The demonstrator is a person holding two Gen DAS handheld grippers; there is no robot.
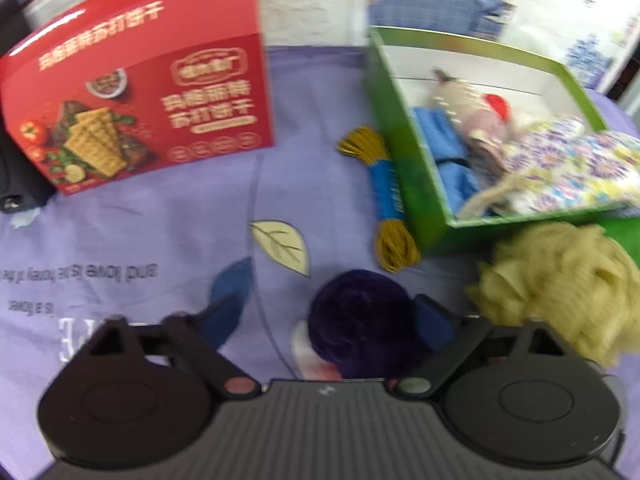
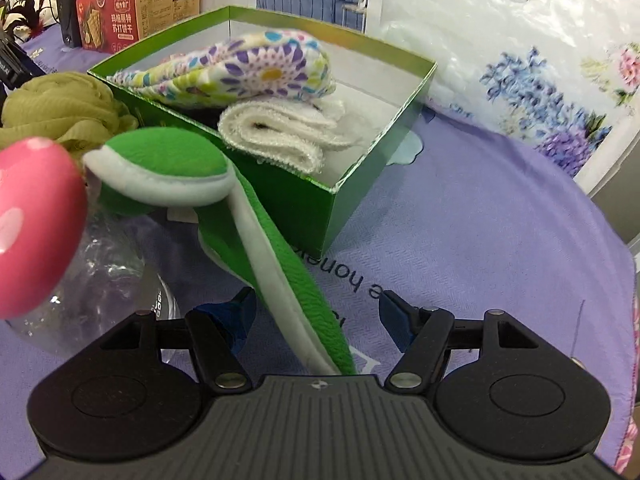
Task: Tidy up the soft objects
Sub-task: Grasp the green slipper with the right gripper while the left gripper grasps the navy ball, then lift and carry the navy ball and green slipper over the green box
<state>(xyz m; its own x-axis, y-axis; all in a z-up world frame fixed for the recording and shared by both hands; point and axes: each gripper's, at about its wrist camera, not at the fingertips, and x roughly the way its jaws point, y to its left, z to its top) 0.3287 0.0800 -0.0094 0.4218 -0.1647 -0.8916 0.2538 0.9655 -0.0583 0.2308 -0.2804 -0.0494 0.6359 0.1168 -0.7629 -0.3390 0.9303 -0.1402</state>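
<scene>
In the left wrist view my left gripper (image 1: 324, 320) is open around a dark purple pompom (image 1: 362, 320) that lies on the purple cloth. Beside it lie a yellow-green mesh puff (image 1: 560, 284) and a yellow cord bundle with a blue label (image 1: 384, 196). The green box (image 1: 404, 160) holds a blue cloth, a plush toy and a floral cloth (image 1: 568, 168). In the right wrist view my right gripper (image 2: 316, 316) is open with a green and white plush stem (image 2: 280, 256) between its fingers, apart from both. The stem leads to a pink spotted head (image 2: 32, 224). The green box (image 2: 320, 208) holds a floral cloth and a white towel (image 2: 280, 132).
A red cracker box (image 1: 136, 92) stands at the back left. A clear plastic container (image 2: 88, 288) lies under the pink plush. A large floral plastic bag (image 2: 540, 56) stands behind the green box. The mesh puff (image 2: 64, 108) rests against the box's left side.
</scene>
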